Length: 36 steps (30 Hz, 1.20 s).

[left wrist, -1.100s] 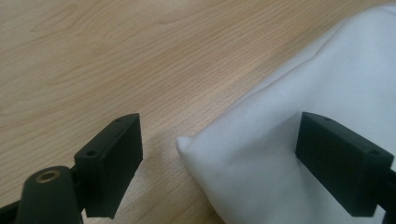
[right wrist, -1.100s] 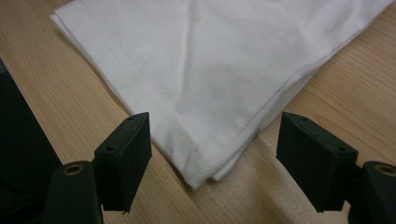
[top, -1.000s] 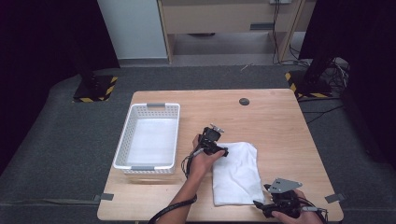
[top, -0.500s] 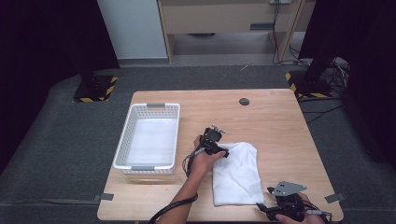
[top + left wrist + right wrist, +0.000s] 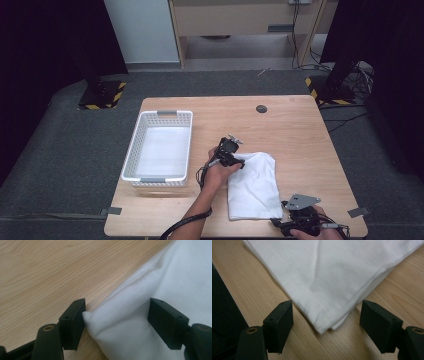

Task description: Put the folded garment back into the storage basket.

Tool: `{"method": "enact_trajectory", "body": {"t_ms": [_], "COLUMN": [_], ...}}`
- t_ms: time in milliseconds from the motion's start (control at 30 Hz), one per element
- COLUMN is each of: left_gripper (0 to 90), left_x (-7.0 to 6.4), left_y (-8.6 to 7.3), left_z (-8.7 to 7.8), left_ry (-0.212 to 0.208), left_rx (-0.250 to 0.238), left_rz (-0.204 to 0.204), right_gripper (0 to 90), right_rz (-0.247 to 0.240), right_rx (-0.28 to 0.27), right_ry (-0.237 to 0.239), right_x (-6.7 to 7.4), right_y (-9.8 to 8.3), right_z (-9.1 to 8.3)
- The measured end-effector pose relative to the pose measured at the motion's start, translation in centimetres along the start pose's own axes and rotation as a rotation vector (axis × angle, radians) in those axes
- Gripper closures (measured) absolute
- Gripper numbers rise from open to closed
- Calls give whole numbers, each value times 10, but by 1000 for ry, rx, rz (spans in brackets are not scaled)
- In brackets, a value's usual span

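Wooden desk from above: your folded white cloth lies beside the white basket; your left tool sits at its far corner, your right tool, partly cut off, at its near corner. Left gripper view: your jaws have just been closing around a cloth fold, one pad touching. Right gripper view: jaws spread, straddling the corner without contact.

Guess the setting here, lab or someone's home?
Likely a lab recording station: a bare wooden table on grey carpet, black curtains around it, hazard-striped stand bases and loose cables behind.
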State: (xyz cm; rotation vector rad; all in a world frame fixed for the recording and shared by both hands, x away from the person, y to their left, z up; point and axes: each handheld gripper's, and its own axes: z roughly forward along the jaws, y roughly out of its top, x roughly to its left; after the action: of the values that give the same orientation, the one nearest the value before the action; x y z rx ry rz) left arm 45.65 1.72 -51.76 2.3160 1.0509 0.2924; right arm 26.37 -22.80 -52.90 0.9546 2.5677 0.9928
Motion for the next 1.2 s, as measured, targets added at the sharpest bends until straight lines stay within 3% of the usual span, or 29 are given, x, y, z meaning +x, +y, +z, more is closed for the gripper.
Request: {"method": "enact_trajectory", "body": {"t_ms": [300,433,800,1000,1200], "left_gripper": [466,545,586,636,698], "left_x": [-5,-8,-11,-12,-17], "left_y": [-2,-3,-4,-5,-6], "left_z": [-3,-3,-4,-5,-6], "left_ry": [-21,-28,-26,-40,-28], "left_rx": [-17,-20,-25,-23,-33], "left_rz": [9,11,27,33,56], "right_gripper": [331,419,733,768,783], "right_rz": [-20,-16,-20,-23,-22], "right_rx": [0,-6,-44,-48,-50], "right_ry": [-10,-14,-8,-10,-13], "right_x": [1,1,-4,-3,-3], "right_y": [5,6,9,10,10], "right_z": [4,5,8,9,9]}}
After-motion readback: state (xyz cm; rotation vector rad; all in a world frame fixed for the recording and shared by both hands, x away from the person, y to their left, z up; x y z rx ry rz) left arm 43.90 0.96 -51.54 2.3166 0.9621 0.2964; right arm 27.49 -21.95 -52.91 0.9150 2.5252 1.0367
